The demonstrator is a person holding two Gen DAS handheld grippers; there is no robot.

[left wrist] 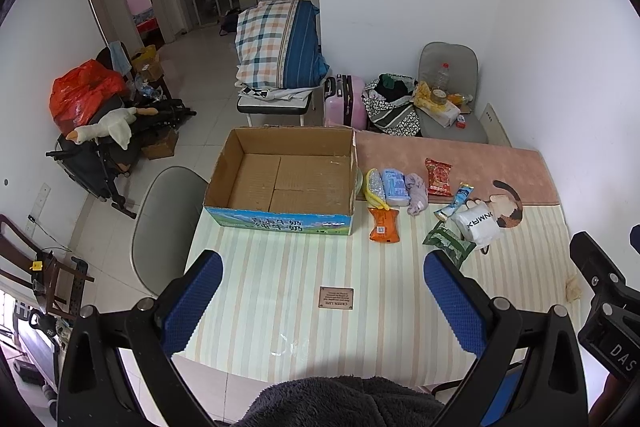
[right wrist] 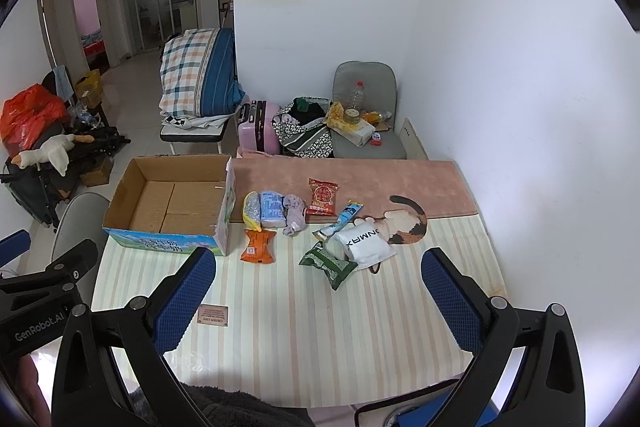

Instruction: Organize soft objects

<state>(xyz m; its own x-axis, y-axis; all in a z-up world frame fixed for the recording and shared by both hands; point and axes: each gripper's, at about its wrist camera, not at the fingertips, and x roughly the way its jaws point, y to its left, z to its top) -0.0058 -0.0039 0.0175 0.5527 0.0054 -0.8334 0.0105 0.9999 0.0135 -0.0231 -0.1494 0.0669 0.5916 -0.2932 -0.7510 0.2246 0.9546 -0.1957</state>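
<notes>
Right wrist view: right gripper (right wrist: pixel 318 291), fingers spread and empty, has the green snack packet (right wrist: pixel 328 264) nearest, at twelve o'clock, lying slantwise.

Both views come from fisheye cameras mounted on hand-held grippers, each looking forward and down along its own pair of blue-padded fingers from the near edge of the striped cream table (left wrist: pixel 288 275). The left wrist camera sits further left, facing the open brown cardboard box (left wrist: pixel 280 183) almost head-on, and catches the other gripper's black body at its right border. The right wrist camera sits further right, with the box (right wrist: pixel 172 203) pushed to its left and the white wall filling its right side. Neither is close to the packets. Both share the table, the box, the row of soft packets, the orange snack packet (left wrist: pixel 384 225) (right wrist: pixel 258 246) and the room beyond.
</notes>
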